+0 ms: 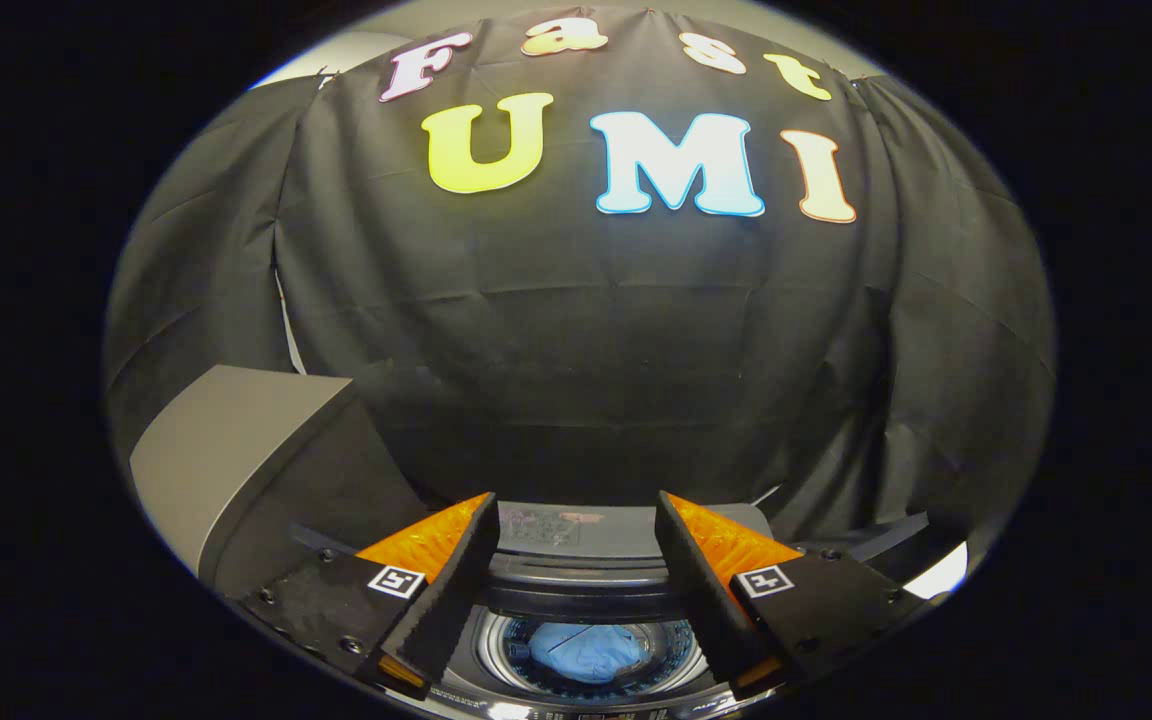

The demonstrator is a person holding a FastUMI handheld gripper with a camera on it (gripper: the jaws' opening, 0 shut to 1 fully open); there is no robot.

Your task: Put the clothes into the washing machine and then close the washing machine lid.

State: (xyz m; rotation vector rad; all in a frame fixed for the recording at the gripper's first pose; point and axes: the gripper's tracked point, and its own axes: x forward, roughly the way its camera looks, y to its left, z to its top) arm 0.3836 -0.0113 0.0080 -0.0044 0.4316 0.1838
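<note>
Jaws spread wide, empty, hovering above washing machine (576, 545). Blue clothes (586, 652) already down in drum, seen between jaws. Lid (236, 450) stands raised left of drum, likely next target: closing step remains.

The print on the washing machine (576, 530) is too blurred to read.

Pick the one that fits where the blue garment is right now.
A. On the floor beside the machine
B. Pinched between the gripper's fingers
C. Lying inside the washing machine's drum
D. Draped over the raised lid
C. The blue garment lies at the bottom of the washing machine's drum, below the open gripper, whose fingers hold nothing.
</note>
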